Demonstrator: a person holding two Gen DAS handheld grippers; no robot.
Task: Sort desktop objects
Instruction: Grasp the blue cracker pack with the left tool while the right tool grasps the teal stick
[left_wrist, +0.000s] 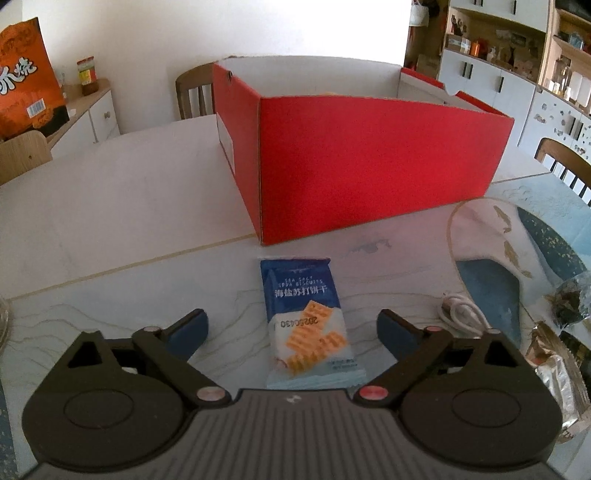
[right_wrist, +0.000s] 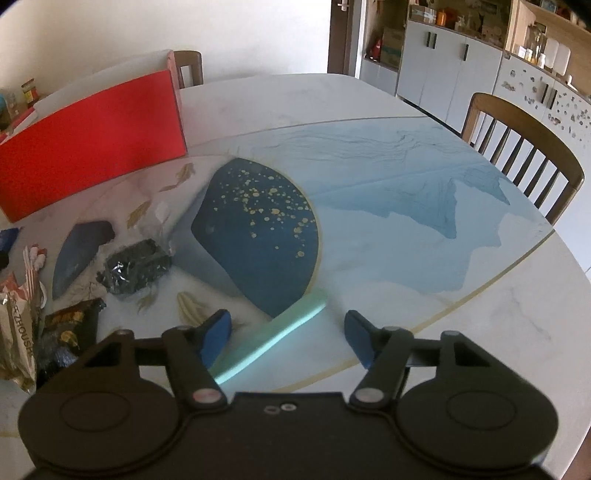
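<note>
The left gripper (left_wrist: 291, 328) hangs low over the table (left_wrist: 122, 218) with its jaws spread wide, and a blue-and-white biscuit packet (left_wrist: 308, 325) lies flat between the blue pads (left_wrist: 186, 330) — neither pad touches it, and the packet's near end runs under the gripper body. Just past the packet's far end stands an open red box (left_wrist: 369, 158), one corner turned toward the gripper. To the right of the packet a coiled white cable (left_wrist: 461, 314) rests on the table, and farther right, at the edge of the view, lie crumpled snack wrappers (left_wrist: 557, 373). An orange snack bag (left_wrist: 26, 81) stands far off to the left, beyond the table. The right gripper (right_wrist: 286, 334) is about half open, and a pale green stick (right_wrist: 273, 339) lies slantwise on the table between its pads, close to the left one; whether that pad touches it I cannot tell, and the right pad stands clear of it. The stick's far end lies at the edge of the dark blue gold-flecked patch (right_wrist: 258, 232) in the table's pattern. To the left sit a dark crumpled packet (right_wrist: 135, 266) and more wrappers (right_wrist: 22, 332) — the red box stands beyond them, far left.
</note>
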